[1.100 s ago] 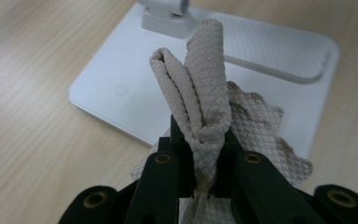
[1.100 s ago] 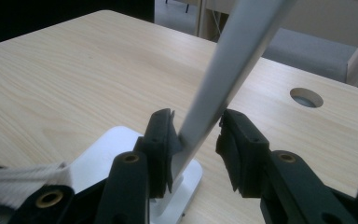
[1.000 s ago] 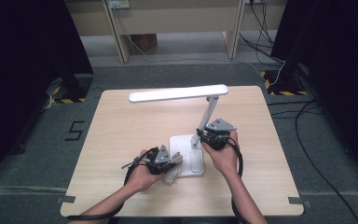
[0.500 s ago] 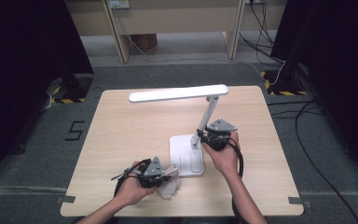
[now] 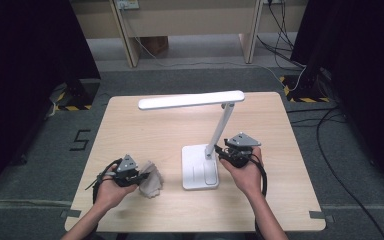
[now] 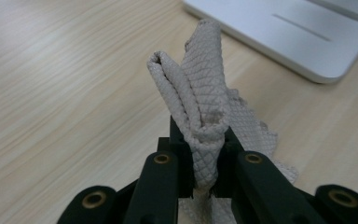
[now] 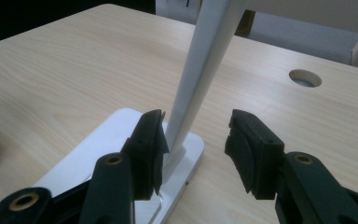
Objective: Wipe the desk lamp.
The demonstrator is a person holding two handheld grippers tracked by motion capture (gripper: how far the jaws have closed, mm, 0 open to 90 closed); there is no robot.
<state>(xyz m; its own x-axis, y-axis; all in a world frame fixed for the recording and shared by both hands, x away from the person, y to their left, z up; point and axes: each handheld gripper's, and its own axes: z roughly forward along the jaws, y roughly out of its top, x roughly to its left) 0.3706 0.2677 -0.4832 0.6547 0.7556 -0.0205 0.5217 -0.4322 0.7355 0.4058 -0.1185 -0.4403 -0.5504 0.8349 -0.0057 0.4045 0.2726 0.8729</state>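
A light wooden desk (image 5: 130,125) seen from above, with a white desk lamp (image 5: 200,167) standing on its base near the middle, a little toward the near edge. The lamp's thin stem leans up to a long flat head that lies level over the desk's far half.

The left gripper (image 5: 126,173), near the front left corner, is clamped on a crumpled beige cloth (image 5: 151,183). In the left gripper view the cloth (image 6: 200,102) is bunched into a fold that stands up between the two black jaws, its lower part hidden behind them; a corner of the lamp base (image 6: 303,42) is cut off at the top edge.

The right gripper (image 5: 228,150) sits just right of the lamp stem. In the right gripper view its jaws have just been opening – they stand apart with the stem (image 7: 200,79) close against the left one, and nothing is gripped. Whether that jaw touches the stem is hard to make out. A round hole (image 7: 305,78) shows in the desk beyond
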